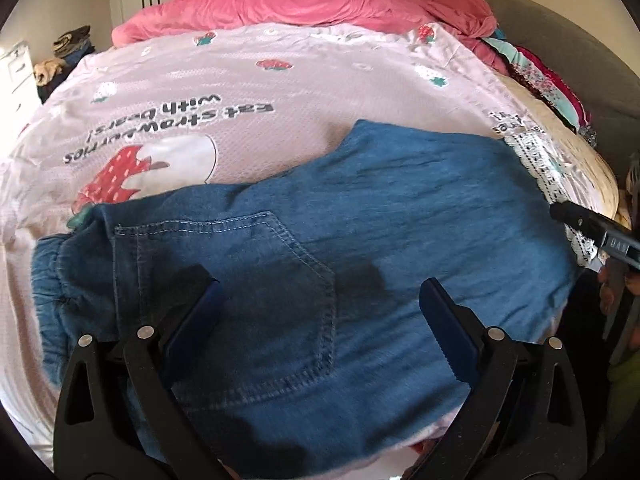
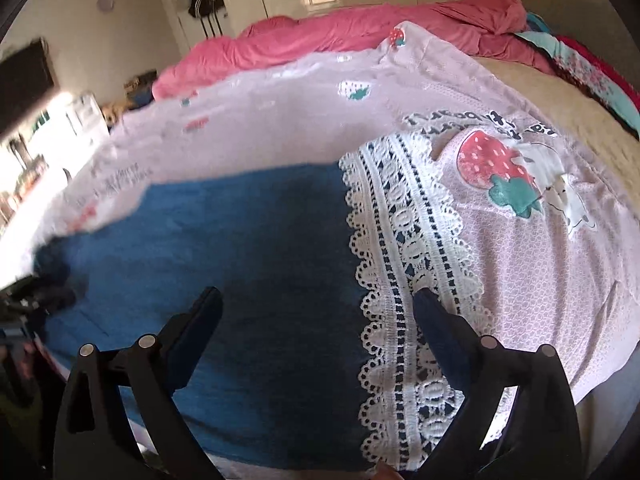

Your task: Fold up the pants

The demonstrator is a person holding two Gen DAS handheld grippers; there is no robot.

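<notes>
Both the left gripper point(image 1: 318, 294) and right gripper point(image 2: 316, 304) hang spread over the blue pants point(image 1: 360, 208), pinching nothing. The pants' near edge is cut off; the right view is blurred.

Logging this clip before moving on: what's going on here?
A person is working on blue denim pants spread across a pink strawberry-print sheet on a bed. The left gripper hovers open over the back pocket. The right gripper is open over the lace-trimmed hem; neither grips cloth.

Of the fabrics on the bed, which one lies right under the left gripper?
The blue denim pants, back pocket up, lie under the open left gripper. The strawberry-print pink sheet lies beneath them, and the plain pink blanket is bunched farther away.
</notes>
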